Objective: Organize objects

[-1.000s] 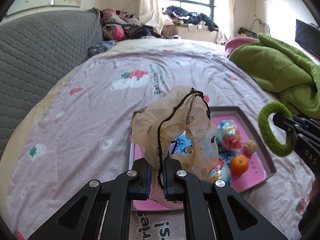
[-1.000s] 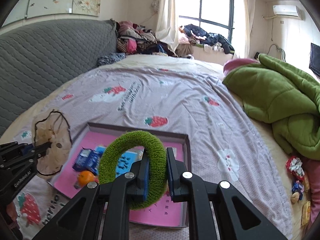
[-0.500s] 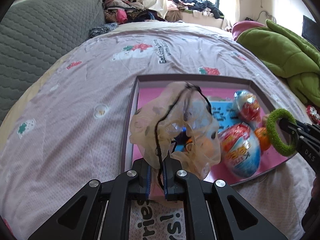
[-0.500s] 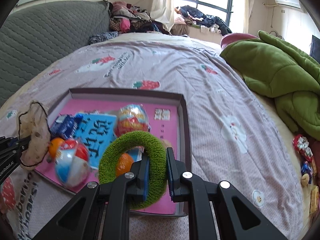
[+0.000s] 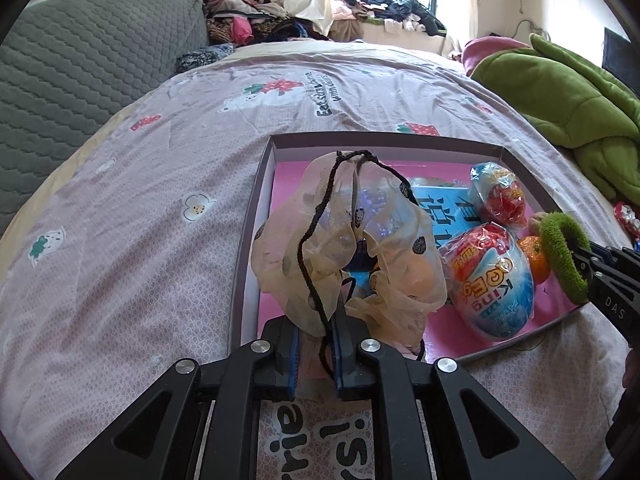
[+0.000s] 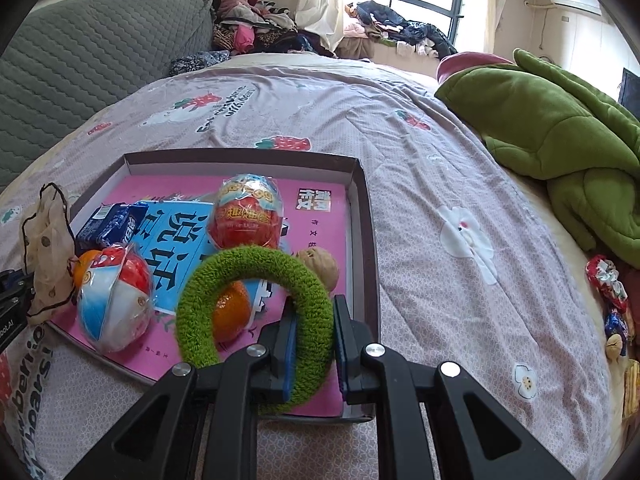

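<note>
A sheer beige drawstring bag (image 5: 320, 248) with a black cord stands at the near left corner of the shallow tray (image 5: 252, 240). Its lower end is between the jaws of my left gripper (image 5: 316, 324), which are opening, and the pads no longer pinch it. My right gripper (image 6: 314, 320) is shut on a fuzzy green ring (image 6: 256, 258), held over the tray's (image 6: 364, 240) near right corner. In the tray lie two wrapped toy eggs (image 6: 116, 296) (image 6: 248, 212), an orange (image 6: 232, 312), a walnut (image 6: 320, 264), a blue packet (image 6: 108, 224) and a blue booklet (image 6: 176, 240).
The tray sits on a bed with a lilac strawberry-print sheet (image 6: 440, 184). A green blanket (image 6: 560, 120) is heaped at the right, with small wrapped sweets (image 6: 608, 280) below it. A grey quilted headboard (image 5: 80, 80) runs along the left, and clothes are piled at the far end.
Both grippers have sunk towards the tray, which now looms larger. The left jaws have parted a little around the bag. The right jaws still clamp the green ring.
</note>
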{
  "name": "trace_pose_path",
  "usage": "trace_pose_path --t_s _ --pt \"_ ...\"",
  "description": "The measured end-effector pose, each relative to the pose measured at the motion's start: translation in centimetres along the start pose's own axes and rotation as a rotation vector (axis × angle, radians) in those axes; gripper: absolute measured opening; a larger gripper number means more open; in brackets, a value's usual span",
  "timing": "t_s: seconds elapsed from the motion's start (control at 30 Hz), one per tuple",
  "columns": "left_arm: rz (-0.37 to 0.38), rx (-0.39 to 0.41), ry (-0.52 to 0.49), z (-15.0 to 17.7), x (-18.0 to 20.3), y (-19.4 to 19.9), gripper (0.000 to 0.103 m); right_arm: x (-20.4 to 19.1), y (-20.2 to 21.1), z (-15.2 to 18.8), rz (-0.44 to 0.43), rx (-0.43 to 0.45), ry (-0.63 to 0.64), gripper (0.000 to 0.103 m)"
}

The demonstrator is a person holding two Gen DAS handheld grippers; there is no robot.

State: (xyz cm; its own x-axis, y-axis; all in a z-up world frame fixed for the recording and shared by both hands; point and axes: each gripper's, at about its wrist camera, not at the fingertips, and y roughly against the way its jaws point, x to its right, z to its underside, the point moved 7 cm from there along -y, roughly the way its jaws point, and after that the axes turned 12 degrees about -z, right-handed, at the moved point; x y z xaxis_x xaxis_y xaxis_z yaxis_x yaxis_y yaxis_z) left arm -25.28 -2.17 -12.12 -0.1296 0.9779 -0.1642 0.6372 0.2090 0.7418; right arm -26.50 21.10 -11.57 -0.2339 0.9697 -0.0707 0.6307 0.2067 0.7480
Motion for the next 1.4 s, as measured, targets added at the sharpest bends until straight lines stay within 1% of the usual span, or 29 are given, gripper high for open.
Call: trace_pose_path --t_s 0.07,0.13,0.2,0.33,0.4,0.43,0.47,0.53,0.57,0.6,0.67,0.73,0.8,0.93,1.07,1.13,1.3,1.4 --pt "-0.003 0.0 -0.002 0.1 0.0 0.0 0.017 0.1 0.1 0.1 0.014 -0.002 0.002 0.024" --pt "0.003 0.003 0.002 0.1 -0.1 0.2 0.019 0.1 0.2 0.1 0.017 -0.001 0.003 0.041" --pt "0.002 0.006 0.002 0.0 -0.2 0.4 0.025 -0.1 0.4 0.2 -0.002 0.001 -0.006 0.045" --pt "0.005 0.002 0.012 0.1 -0.5 0.6 0.03 -0.4 0.8 0.1 0.006 0.008 0.0 0.049" --pt "0.001 0.007 0.012 0.0 -0.7 0.9 0.042 -0.4 1.3 -0.1 0.01 0.017 -0.005 0.051" --pt "-0.006 0.011 0.014 0.0 -0.8 1.0 0.045 -0.3 1.5 -0.2 0.011 0.021 -0.006 0.053" --pt "-0.006 0.011 0.014 0.0 -1.0 1.1 0.048 -0.3 1.6 -0.3 0.012 0.025 -0.007 0.053" --pt "-0.001 0.012 0.022 0.0 -1.2 1.4 0.049 -0.2 2.1 -0.4 0.013 0.033 -0.013 0.054" --pt "0.0 0.014 0.024 0.0 -1.3 1.6 0.051 -0.1 2.4 -0.5 0.016 0.039 -0.017 0.054" --pt "-0.002 0.018 0.025 -0.1 -1.4 1.7 0.056 -0.1 2.7 -0.5 0.017 0.044 -0.019 0.054" --pt "-0.008 0.027 0.023 -0.2 -1.6 2.2 0.06 -0.1 3.1 -0.6 0.012 0.05 -0.024 0.054" --pt "-0.009 0.038 0.027 -0.4 -1.6 2.6 0.061 -0.3 3.7 -0.7 0.009 0.056 -0.022 0.054" --pt "-0.016 0.041 0.031 -0.7 -1.8 2.9 0.066 -0.5 4.1 -0.8 0.006 0.062 -0.017 0.054" --pt "-0.043 0.058 0.054 -1.9 -2.3 3.0 0.067 -1.0 4.8 -1.1 -0.007 0.072 -0.017 0.054" --pt "-0.039 0.069 0.085 -2.9 -3.2 3.5 0.068 -1.4 5.5 -1.4 -0.015 0.082 -0.007 0.054" --pt "-0.046 0.079 0.085 -3.2 -3.4 4.0 0.071 -1.7 5.8 -1.6 -0.019 0.089 -0.001 0.054" --pt "-0.044 0.104 0.103 -3.4 -3.9 6.0 0.074 -2.1 7.2 -2.2 -0.027 0.114 -0.004 0.054" --pt "-0.039 0.122 0.109 -3.6 -4.0 7.6 0.075 -2.7 8.4 -2.7 -0.035 0.134 0.002 0.054"
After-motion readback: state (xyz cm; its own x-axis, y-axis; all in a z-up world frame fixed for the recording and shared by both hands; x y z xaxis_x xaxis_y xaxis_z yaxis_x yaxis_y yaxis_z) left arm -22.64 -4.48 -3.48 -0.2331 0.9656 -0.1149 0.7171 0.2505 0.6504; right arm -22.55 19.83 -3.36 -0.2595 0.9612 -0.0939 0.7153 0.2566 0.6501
